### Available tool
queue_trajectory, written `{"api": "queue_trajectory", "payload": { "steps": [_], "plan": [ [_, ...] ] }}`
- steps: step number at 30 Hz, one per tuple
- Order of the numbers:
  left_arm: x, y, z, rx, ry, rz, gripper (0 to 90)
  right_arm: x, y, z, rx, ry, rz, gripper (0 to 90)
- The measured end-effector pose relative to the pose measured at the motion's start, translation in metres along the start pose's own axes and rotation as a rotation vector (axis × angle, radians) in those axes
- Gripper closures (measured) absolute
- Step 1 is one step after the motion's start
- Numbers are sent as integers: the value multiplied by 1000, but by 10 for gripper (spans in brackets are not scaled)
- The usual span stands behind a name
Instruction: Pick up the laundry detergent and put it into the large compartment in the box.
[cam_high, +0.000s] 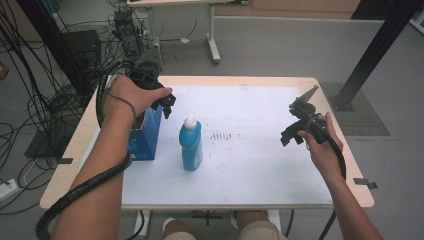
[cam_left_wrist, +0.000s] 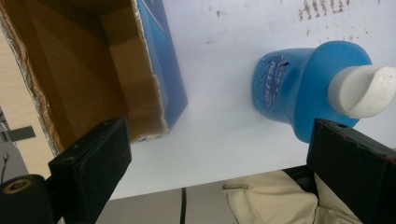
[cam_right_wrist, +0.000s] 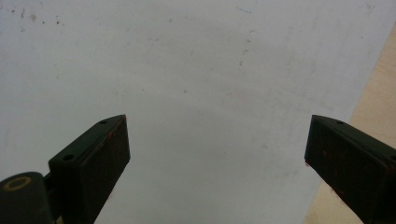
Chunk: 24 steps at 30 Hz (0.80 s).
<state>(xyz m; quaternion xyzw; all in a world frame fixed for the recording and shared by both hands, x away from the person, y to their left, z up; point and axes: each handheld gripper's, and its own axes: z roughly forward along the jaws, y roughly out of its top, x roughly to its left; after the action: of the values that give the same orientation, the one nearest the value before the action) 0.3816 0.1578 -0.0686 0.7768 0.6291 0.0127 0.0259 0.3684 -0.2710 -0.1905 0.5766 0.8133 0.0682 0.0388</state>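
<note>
Just beside the left gripper stands the blue bottle.

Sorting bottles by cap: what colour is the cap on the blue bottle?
White, on the blue bottle; the cap shows best in the left gripper view.

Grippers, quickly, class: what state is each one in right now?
Left gripper: open, holding nothing, above the blue bottle and box.
Right gripper: open, holding nothing.

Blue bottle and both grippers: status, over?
Left gripper open, empty, above the open blue box. Right gripper open, empty, over bare white mat. Blue bottle upright beside the box, untouched. Nothing in the way.
</note>
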Motion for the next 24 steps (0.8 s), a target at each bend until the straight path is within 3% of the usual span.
{"api": "queue_trajectory", "payload": {
  "steps": [24],
  "plan": [
    [-12, 1, -10, -12, -5, 20, 68, -1, -2, -1, 2, 4, 3, 66]
  ]
}}
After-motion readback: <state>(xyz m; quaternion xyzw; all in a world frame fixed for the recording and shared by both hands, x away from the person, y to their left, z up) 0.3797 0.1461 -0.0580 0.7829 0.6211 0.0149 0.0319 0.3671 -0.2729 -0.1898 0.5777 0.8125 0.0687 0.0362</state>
